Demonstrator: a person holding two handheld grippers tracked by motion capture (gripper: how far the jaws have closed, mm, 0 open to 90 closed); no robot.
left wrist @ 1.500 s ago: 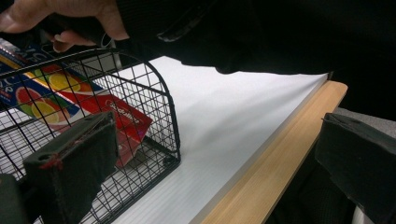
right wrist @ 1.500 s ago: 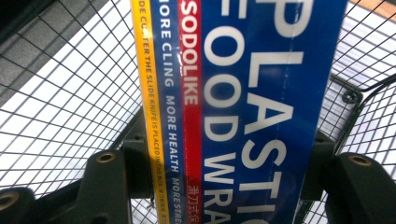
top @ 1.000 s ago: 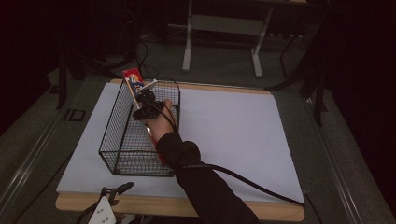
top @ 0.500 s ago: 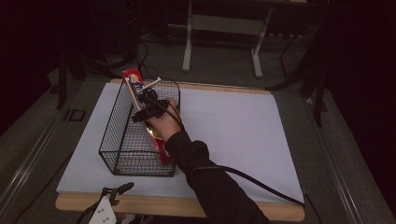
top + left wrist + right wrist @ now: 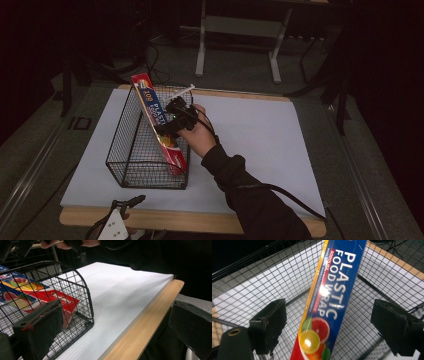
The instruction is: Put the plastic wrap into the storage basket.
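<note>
Box (image 5: 161, 122) reading "PLASTIC FOOD WRAP" leans in the basket (image 5: 131, 150), left of centre in the high view, on white paper over your wood-edged tabletop (image 5: 280, 227); dark room beyond. Your right gripper (image 5: 332, 322) straddles it, jaws apart. Your left gripper (image 5: 117, 325), bottom edge, jaws apart.

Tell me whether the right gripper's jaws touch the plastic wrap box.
Apart. The right gripper view shows the right gripper open, gaps either side of the long blue-and-red plastic wrap box.
</note>
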